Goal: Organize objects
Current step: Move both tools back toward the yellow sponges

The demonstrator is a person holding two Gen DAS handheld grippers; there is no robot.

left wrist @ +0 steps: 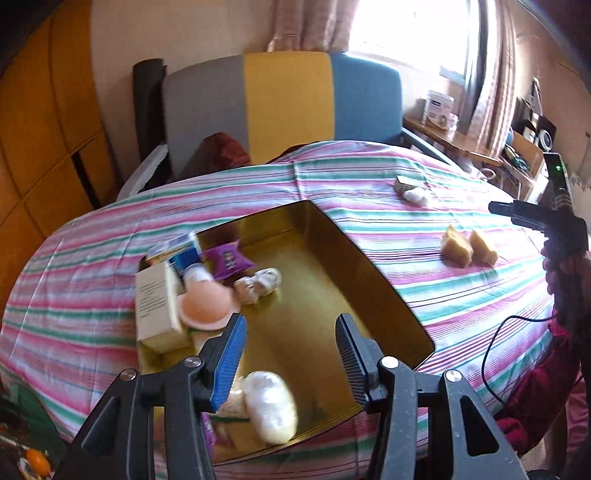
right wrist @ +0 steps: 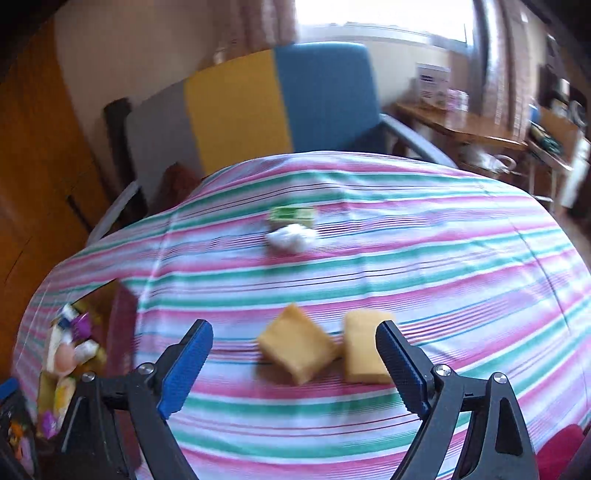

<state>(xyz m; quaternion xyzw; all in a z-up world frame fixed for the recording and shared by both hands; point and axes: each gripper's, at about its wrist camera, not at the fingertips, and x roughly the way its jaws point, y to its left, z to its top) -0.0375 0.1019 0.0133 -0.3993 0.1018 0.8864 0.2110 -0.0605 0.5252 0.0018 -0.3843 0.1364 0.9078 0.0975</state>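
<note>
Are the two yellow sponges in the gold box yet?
Out. Both sponges lie on the striped cloth, apart from the box.

Daylight from blown-out window (left wrist: 406, 33); right wrist view motion-blurred; fisheye bending and dark vignette at edges.

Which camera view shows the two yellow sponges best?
The right wrist view shows the two yellow sponges best: they lie large and near on the striped cloth, just ahead of the open right gripper. The left wrist view shows them small and far off, near its right edge.
</note>
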